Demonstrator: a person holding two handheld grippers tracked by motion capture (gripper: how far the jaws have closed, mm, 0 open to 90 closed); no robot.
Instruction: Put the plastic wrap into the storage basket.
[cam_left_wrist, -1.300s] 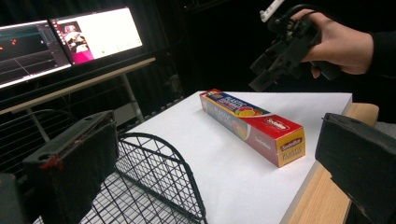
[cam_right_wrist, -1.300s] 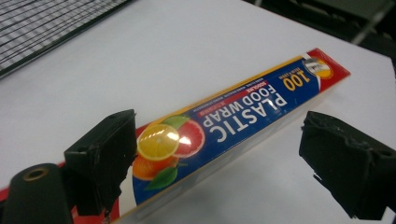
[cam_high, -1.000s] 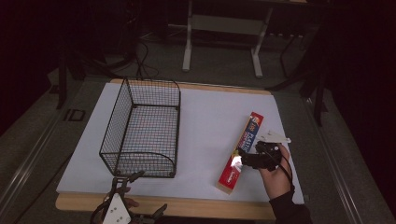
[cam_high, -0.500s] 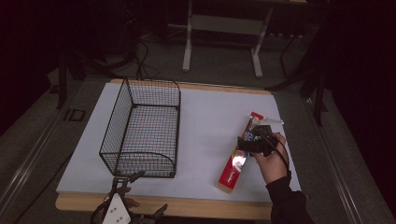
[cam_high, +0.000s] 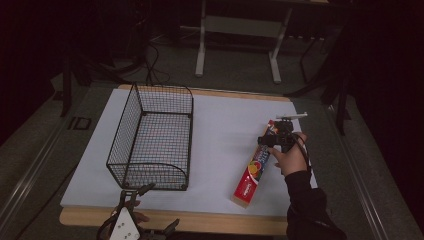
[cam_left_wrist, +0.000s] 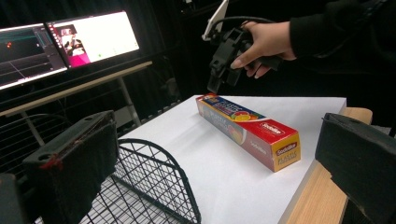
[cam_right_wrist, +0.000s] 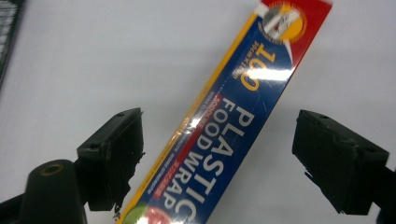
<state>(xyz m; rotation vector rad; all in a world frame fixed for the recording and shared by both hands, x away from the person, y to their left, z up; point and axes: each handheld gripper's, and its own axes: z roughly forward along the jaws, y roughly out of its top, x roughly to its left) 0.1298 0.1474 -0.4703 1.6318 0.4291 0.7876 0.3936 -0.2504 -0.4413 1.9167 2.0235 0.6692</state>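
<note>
Right gripper view: the right gripper (cam_right_wrist: 217, 161) is spread wide, one jaw on each side of the box (cam_right_wrist: 233, 121), with clear space between each pad and the box wall. Nothing is grasped. The box is a long carton of plastic food wrap and runs diagonally between the jaws, not square to them.

High view: the right gripper (cam_high: 278, 138) sits over the far end of the box (cam_high: 253, 172), which lies flat on the white mat (cam_high: 220, 130), right of the basket (cam_high: 152, 137) and well apart from it. The near end of the box lies close to the mat's front edge.

Left gripper view: the left gripper (cam_left_wrist: 215, 172) is also spread and empty, held low at the front edge of the table (cam_left_wrist: 317, 196), just beside the basket's curved end.

Likely faults from this position:
- Closing on a skewed box may make it pivot or slide out, since the pads meet its edges unevenly.
- A hold near one end leaves the long free end to droop or swing.
- A swinging end could strike the basket rim during transfer.
</note>
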